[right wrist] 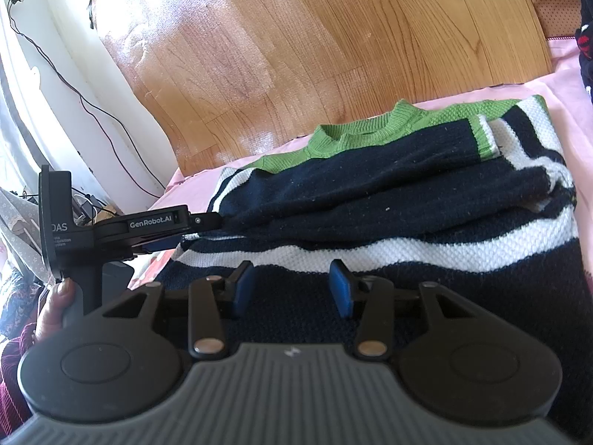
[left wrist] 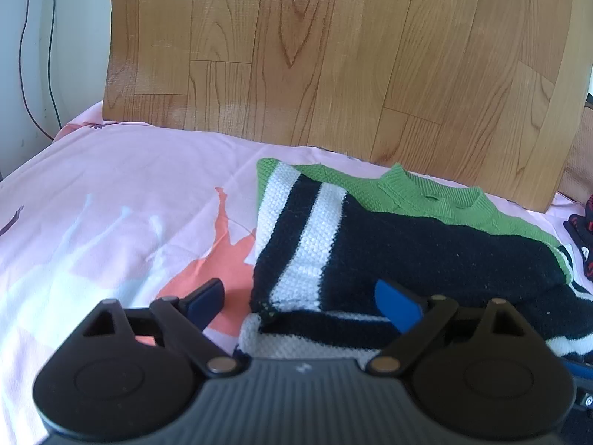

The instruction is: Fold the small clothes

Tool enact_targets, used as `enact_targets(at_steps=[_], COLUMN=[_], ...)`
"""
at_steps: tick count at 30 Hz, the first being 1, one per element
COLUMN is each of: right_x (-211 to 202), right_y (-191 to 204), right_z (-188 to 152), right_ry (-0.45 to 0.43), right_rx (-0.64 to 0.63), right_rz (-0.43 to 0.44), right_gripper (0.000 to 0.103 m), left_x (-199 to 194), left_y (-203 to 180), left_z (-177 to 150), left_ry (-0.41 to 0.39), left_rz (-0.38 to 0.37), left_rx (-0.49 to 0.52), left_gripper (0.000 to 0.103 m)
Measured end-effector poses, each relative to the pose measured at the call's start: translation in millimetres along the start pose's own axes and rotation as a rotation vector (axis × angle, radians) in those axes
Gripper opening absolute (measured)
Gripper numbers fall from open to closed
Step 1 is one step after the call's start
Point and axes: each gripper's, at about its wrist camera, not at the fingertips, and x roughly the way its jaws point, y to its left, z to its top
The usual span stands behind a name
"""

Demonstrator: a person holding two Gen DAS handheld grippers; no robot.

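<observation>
A knitted sweater (left wrist: 426, 244), navy with white stripes and a green collar, lies partly folded on the pink bedsheet (left wrist: 111, 200). Its sleeves are laid across the body. My left gripper (left wrist: 302, 306) stands wide open at the sweater's left edge, and the striped sleeve end lies between its fingers without either pad pressing on it. In the right wrist view this left gripper (right wrist: 178, 230) reaches in from the left, held by a hand (right wrist: 55, 304). My right gripper (right wrist: 292, 291) is open over the navy hem of the sweater (right wrist: 370, 193). Its blue pads (right wrist: 341, 289) stand apart and grip no cloth.
A wood-patterned board (left wrist: 333, 55) leans upright behind the bed. Black cables (left wrist: 37, 55) hang on the white wall at the left. A dark garment with red marks (left wrist: 582, 237) lies at the right edge of the bed.
</observation>
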Motion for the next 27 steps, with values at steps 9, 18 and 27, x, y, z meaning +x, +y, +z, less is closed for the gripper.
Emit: enact_targets(at_steps=[9, 18, 27], right_x=[-0.1, -0.3, -0.6], right_y=[0.1, 0.5, 0.6], right_z=[0.0, -0.1, 0.1], right_ry=[-0.001, -0.001, -0.001], right_rx=[0.000, 0.000, -0.001], right_rz=[0.000, -0.001, -0.001], right_gripper=[0.049, 0.049, 0.049], left_x=[-0.1, 0.0, 0.1], left_y=[-0.2, -0.2, -1.2], left_z=[0.1, -0.3, 0.0], left_ry=[0.000, 0.001, 0.001], left_rz=[0.001, 0.000, 0.001], left_rx=[0.000, 0.007, 0.007], left_gripper=[0.093, 0.094, 0.094])
